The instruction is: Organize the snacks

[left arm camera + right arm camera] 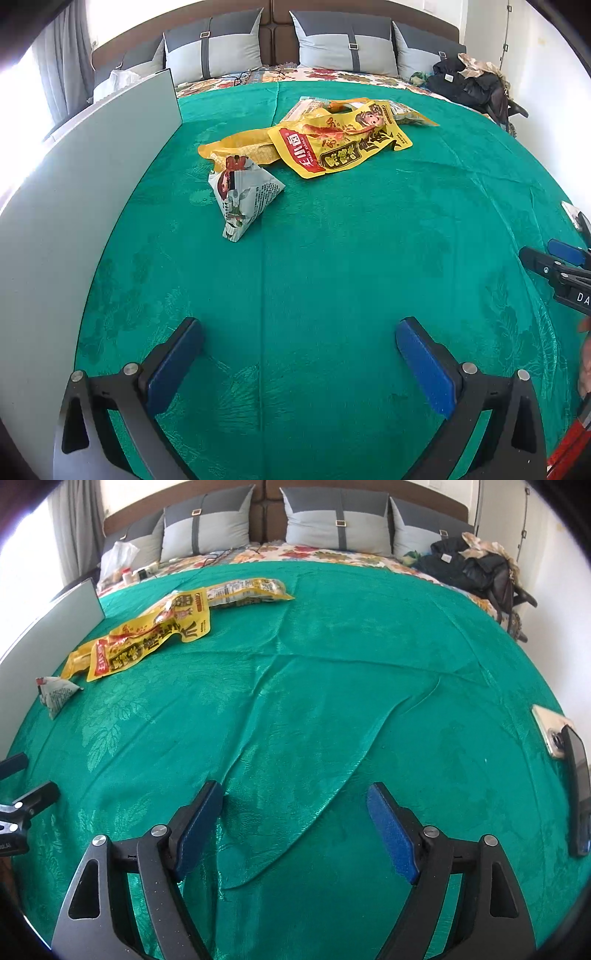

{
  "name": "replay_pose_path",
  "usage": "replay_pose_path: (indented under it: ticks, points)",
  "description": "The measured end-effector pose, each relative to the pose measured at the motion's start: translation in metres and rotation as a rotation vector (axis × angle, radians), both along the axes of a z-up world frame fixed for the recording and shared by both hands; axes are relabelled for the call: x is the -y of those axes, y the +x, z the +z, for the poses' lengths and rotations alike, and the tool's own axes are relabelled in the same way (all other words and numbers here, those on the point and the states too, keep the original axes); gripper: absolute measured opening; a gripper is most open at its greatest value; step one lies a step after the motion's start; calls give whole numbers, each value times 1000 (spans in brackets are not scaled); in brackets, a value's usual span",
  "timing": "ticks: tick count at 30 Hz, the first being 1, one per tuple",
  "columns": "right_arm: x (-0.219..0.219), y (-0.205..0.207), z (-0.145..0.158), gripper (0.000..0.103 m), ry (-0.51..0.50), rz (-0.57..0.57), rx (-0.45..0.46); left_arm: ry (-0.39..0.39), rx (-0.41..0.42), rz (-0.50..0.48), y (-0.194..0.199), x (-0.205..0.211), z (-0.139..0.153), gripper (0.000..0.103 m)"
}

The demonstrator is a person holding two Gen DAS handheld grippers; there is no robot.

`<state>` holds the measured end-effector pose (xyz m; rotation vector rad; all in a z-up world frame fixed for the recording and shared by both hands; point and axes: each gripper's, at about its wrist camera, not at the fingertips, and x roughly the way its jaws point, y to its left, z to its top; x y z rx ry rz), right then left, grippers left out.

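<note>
Several snack packs lie on the green bedspread (332, 258). A big yellow pack (340, 146) lies on top of other yellow packs, with a white triangular pack (243, 197) in front of them. In the right wrist view the yellow pack (147, 637) and the triangular pack (55, 694) lie at the far left, and a further yellow pack (247, 590) lies behind. My left gripper (299, 332) is open and empty above the cloth, well short of the snacks. My right gripper (295, 805) is open and empty too, and shows at the right edge of the left wrist view (554, 266).
A grey box wall (74, 206) stands along the left side, also in the right wrist view (55, 616). Two phones (565, 760) lie at the right edge. Pillows (343, 44) and dark clothes (469, 85) are at the head of the bed.
</note>
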<state>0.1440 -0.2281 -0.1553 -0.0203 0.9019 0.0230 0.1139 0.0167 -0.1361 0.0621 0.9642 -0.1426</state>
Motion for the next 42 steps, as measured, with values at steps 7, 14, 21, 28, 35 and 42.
replay_pose_path:
  ticks: [7, 14, 21, 28, 35, 42]
  points:
    - [-2, 1, 0, 91, 3, 0, 3, 0, 0, 0, 0, 0, 0, 103]
    - [-1, 3, 0, 93, 9, 3, 1, 0, 0, 0, 0, 0, 0, 103]
    - [-1, 2, 0, 93, 10, 3, 1, 1, 1, 0, 0, 0, 0, 103]
    - [0, 2, 0, 93, 9, 3, 1, 0, 1, 0, 0, 0, 0, 103]
    - [0, 2, 0, 93, 9, 3, 0, 1, 1, 0, 0, 0, 0, 103]
    - [0, 2, 0, 93, 10, 3, 0, 0, 1, 0, 0, 0, 0, 103]
